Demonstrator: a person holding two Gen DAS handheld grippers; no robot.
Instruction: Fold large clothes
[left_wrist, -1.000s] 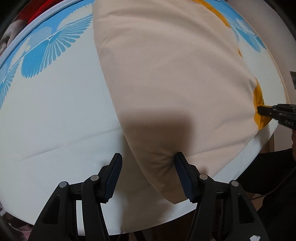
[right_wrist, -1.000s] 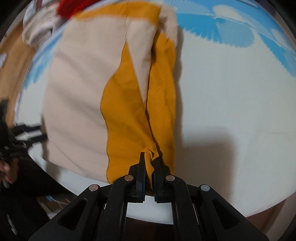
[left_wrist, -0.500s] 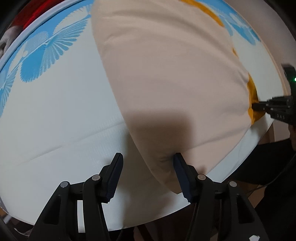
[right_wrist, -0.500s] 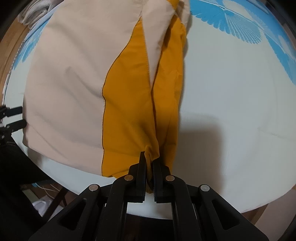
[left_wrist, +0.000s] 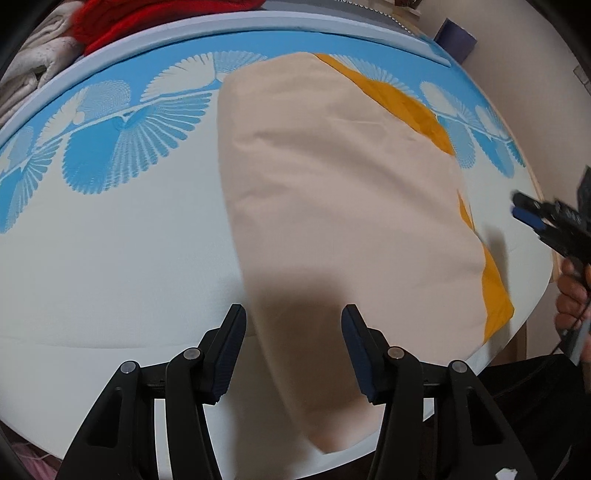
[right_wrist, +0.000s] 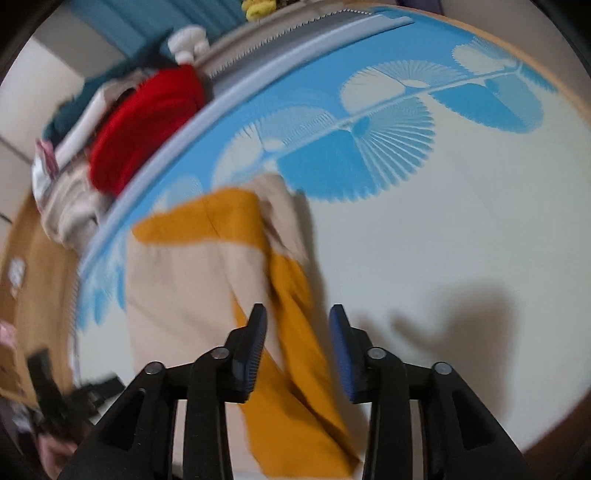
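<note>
A large beige and mustard-yellow garment (left_wrist: 343, 206) lies folded lengthwise on the white and blue bed cover (left_wrist: 110, 229). It also shows in the right wrist view (right_wrist: 207, 280), with its yellow strip running toward the near edge. My left gripper (left_wrist: 293, 332) is open and raised above the garment's near beige end, holding nothing. My right gripper (right_wrist: 297, 332) is open and raised above the yellow strip, holding nothing. The right gripper also shows at the right edge of the left wrist view (left_wrist: 528, 214), off the cloth.
A pile of other clothes, with a red item (right_wrist: 144, 122) and pale ones (left_wrist: 33, 70), lies beyond the bed's far edge. The bed's near edge (left_wrist: 436, 413) runs close under both grippers. A wooden floor (right_wrist: 33, 266) shows at the left.
My right gripper has opened, let go of the yellow end and lifted away. My left gripper has lifted back from the beige end. The garment now lies flat.
</note>
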